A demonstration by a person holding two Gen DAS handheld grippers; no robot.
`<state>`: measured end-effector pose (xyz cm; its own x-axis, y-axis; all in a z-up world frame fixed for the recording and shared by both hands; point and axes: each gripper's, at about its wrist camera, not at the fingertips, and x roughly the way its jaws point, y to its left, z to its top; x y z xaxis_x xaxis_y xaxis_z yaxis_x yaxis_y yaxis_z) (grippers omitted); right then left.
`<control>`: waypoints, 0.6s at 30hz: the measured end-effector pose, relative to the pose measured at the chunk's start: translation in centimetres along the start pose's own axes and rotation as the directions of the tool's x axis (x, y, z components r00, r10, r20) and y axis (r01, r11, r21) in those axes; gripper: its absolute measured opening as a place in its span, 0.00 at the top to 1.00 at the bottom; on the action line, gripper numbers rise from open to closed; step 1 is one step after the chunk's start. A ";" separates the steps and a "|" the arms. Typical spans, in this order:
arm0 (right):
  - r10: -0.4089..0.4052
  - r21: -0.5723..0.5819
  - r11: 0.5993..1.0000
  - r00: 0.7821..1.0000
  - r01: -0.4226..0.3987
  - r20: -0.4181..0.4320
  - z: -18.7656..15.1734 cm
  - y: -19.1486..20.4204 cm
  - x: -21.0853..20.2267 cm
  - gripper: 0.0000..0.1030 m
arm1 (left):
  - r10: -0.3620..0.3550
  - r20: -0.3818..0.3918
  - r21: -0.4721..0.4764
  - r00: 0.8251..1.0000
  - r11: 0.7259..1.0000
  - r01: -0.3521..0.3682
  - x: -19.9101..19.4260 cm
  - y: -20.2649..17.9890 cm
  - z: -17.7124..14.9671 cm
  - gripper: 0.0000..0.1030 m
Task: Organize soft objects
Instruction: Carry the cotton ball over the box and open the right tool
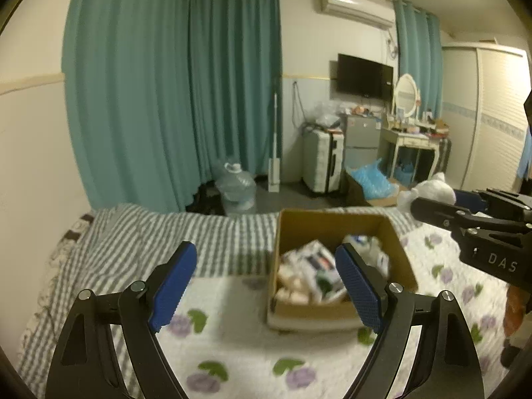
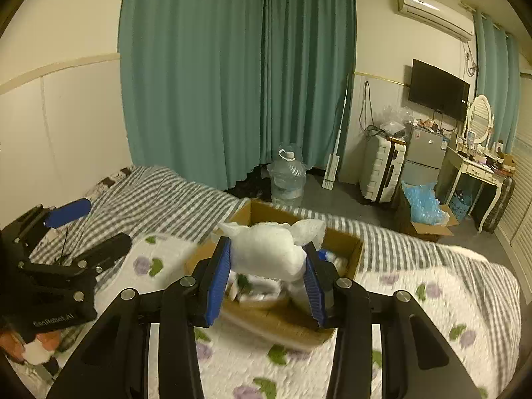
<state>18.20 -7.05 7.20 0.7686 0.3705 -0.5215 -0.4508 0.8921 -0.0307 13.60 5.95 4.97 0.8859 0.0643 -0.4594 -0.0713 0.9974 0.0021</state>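
An open cardboard box (image 1: pixel 332 222) sits on the bed and holds several soft packets and pale items; it also shows in the right wrist view (image 2: pixel 345 249). My right gripper (image 2: pixel 266 282) is shut on a white soft bag (image 2: pixel 269 249) and holds it above the box. In the left wrist view the right gripper (image 1: pixel 432 204) shows at the right edge with the white soft bag (image 1: pixel 432 189) in it. My left gripper (image 1: pixel 266 282) is open and empty, hovering above the bed just left of the box; it also shows in the right wrist view (image 2: pixel 86 226).
The bed has a white floral blanket (image 1: pixel 232 349) and a grey striped quilt (image 1: pixel 149 232). Beyond the bed stand a water jug (image 1: pixel 236 189), a suitcase (image 1: pixel 322 159), a box of blue bags (image 1: pixel 372 179), a dresser (image 1: pixel 415 139) and teal curtains (image 1: pixel 166 83).
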 end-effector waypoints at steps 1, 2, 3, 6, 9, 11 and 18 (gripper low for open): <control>0.000 -0.001 1.000 1.000 0.000 0.002 0.5 -0.3 0.4 0.60 | 0.000 -0.005 0.000 1.000 1.000 0.000 0.8 -0.1 0.3 0.16; -0.005 -0.002 1.000 1.000 0.005 0.002 1.1 -1.0 1.5 0.60 | 0.004 -0.009 0.006 1.000 1.000 -0.004 2.1 -0.3 0.7 0.16; -0.009 -0.001 1.000 1.000 0.009 -0.003 1.4 -1.5 2.5 0.60 | 0.011 -0.010 0.015 1.000 1.000 -0.011 3.0 -0.5 0.9 0.16; 0.002 0.014 1.000 1.000 -0.001 -0.031 1.7 -3.0 6.0 0.60 | 0.038 -0.027 0.036 0.999 0.999 -0.037 6.2 -1.1 0.8 0.16; 0.020 0.045 0.999 0.997 -0.017 -0.071 1.0 -4.6 9.9 0.60 | 0.059 -0.064 0.054 0.996 0.997 -0.056 9.1 -1.4 -0.1 0.16; 0.033 0.062 0.998 0.994 -0.027 -0.101 0.2 -5.5 12.5 0.60 | 0.060 -0.084 0.066 0.995 0.996 -0.055 10.5 -1.7 -0.9 0.16; -0.018 0.076 0.997 0.986 0.031 -0.163 -1.4 -6.4 17.2 0.30 | 0.067 -0.138 0.081 0.988 0.995 -0.056 13.0 -1.9 -2.4 0.16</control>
<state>33.68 -6.79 -2.82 0.6924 0.3071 -0.6529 -0.3913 0.9201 0.0178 24.14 4.84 -3.13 0.8073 0.1260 -0.5766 -0.0835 0.9915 0.0998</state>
